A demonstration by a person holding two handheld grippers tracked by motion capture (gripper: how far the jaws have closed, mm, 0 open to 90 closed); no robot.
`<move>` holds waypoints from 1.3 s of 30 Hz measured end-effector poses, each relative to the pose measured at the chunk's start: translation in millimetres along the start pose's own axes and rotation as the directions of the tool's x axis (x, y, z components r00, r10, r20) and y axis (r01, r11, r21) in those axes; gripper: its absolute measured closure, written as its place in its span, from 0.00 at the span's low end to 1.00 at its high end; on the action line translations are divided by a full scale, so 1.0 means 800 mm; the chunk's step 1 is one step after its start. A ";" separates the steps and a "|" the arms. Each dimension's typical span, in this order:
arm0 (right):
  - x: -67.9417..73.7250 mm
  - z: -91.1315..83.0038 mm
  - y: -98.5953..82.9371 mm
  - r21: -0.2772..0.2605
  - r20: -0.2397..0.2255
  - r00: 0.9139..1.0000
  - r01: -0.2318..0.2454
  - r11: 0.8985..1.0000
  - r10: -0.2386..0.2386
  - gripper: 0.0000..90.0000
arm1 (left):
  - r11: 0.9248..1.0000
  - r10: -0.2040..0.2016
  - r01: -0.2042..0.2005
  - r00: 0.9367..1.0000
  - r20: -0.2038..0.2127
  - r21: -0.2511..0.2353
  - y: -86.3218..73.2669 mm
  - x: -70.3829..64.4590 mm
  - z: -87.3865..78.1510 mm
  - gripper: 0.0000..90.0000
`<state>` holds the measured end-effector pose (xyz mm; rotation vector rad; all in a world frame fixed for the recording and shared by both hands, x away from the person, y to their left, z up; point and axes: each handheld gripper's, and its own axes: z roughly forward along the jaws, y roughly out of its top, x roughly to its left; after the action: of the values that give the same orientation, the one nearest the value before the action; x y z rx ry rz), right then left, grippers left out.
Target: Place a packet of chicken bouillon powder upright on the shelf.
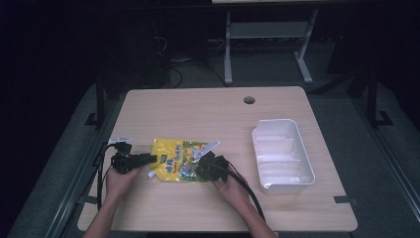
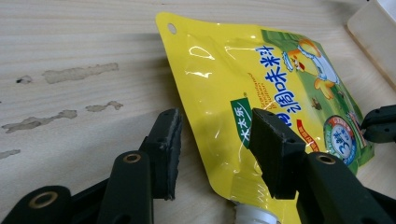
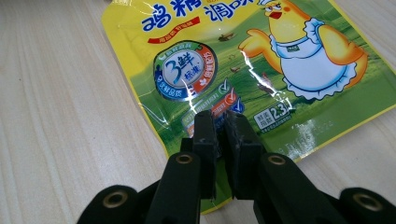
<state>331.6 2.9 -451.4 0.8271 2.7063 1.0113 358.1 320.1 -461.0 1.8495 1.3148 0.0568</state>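
A yellow and green seasoning pouch (image 1: 179, 159) lies flat on the wooden table (image 1: 208, 114), printed with a cartoon chicken (image 3: 299, 56). Its white spout (image 2: 252, 215) points at the near left. My left gripper (image 2: 217, 149) is open and straddles the pouch's spout-side edge (image 2: 205, 116), one jaw on bare wood and the other over the pouch. In the high view the left gripper (image 1: 148, 158) sits at the pouch's left end. My right gripper (image 3: 220, 135) has its jaws pressed together at the pouch's near right edge (image 3: 187, 140), pinching the film. The right gripper (image 1: 210, 166) is at the pouch's right end.
A white rectangular tray (image 1: 306, 159) stands to the right of the pouch, apart from it. A round cable hole (image 1: 249, 100) is at the table's far side. Worn patches (image 2: 79, 72) mark the wood left of the pouch. Cables trail back along both forearms.
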 end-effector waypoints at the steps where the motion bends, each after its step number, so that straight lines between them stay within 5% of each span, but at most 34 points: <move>1: 0.000 0.000 0.000 0.000 0.000 1.000 0.000 1.000 0.000 0.92 | 1.000 0.000 0.000 1.000 0.000 0.000 0.000 0.000 0.000 0.59; 14: 0.003 0.001 -0.001 -0.004 0.012 1.000 -0.001 1.000 0.001 0.92 | 1.000 0.003 -0.004 0.998 0.069 0.025 -0.001 -0.002 0.004 0.68; 18: 0.004 0.001 -0.001 -0.004 0.018 1.000 0.005 1.000 -0.005 0.92 | 1.000 -0.013 0.016 0.987 0.160 -0.021 0.000 -0.007 0.000 0.79; 21: 0.004 0.001 -0.002 -0.006 0.021 1.000 0.006 1.000 -0.006 0.92 | 0.999 0.004 0.004 0.984 0.179 -0.042 0.004 -0.015 -0.001 0.88; 23: 0.004 0.001 -0.002 -0.008 0.022 1.000 0.005 1.000 -0.005 0.92 | 1.000 0.010 -0.006 0.984 0.181 -0.024 0.006 -0.017 0.002 0.90; 25: 0.004 0.001 -0.003 -0.011 0.019 1.000 0.002 1.000 -0.002 0.92 | 0.998 0.050 -0.055 0.989 0.136 0.030 0.006 -0.024 0.012 0.92; 30: 0.004 0.001 -0.003 -0.015 0.016 1.000 -0.001 1.000 0.002 0.92 | 0.999 0.023 -0.028 0.987 0.157 0.030 0.007 -0.020 0.013 0.97; 39: 0.005 0.001 -0.006 -0.028 0.019 1.000 -0.001 1.000 0.002 0.91 | 0.999 0.036 -0.041 0.987 0.157 0.030 0.009 -0.023 0.010 0.99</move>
<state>326.7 2.4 -454.7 0.8297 2.6696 1.0334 359.2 300.2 -454.5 1.8676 1.1777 -0.0893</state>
